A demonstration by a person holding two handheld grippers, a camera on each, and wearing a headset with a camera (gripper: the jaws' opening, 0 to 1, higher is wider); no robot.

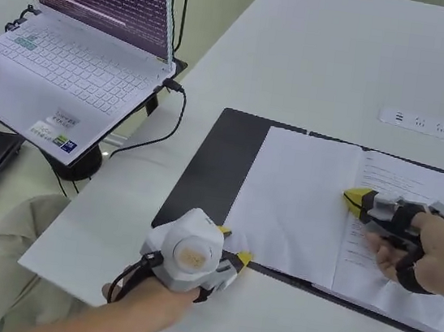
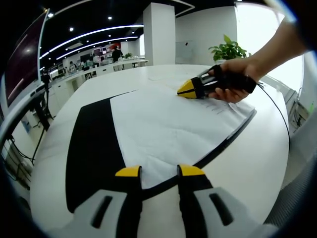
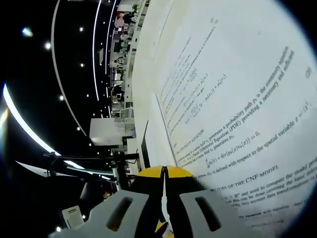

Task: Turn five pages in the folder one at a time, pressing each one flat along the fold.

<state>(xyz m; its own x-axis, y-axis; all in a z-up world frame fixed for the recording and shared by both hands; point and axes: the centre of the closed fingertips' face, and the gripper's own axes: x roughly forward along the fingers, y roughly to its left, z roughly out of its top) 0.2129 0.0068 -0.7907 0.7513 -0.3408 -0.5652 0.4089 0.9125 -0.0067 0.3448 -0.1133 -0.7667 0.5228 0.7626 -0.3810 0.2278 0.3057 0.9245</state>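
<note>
Parted at the left gripper [image 2: 159,171], astride the near edge of the open folder [image 1: 210,160]; closed tip to tip at the right gripper [image 3: 163,172], set on the printed page [image 3: 237,99] beside the fold. Underneath, white tabletop [image 1: 343,51]; laptop [image 1: 81,57] beyond its left edge.

Head view overhead, gripper views low and close, sharing folder [image 1: 214,165]

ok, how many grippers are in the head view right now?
2. The left gripper is at the near edge of the folder, with its fingers open. The right gripper, with its fingers shut, is on the printed page, close to the fold.
</note>
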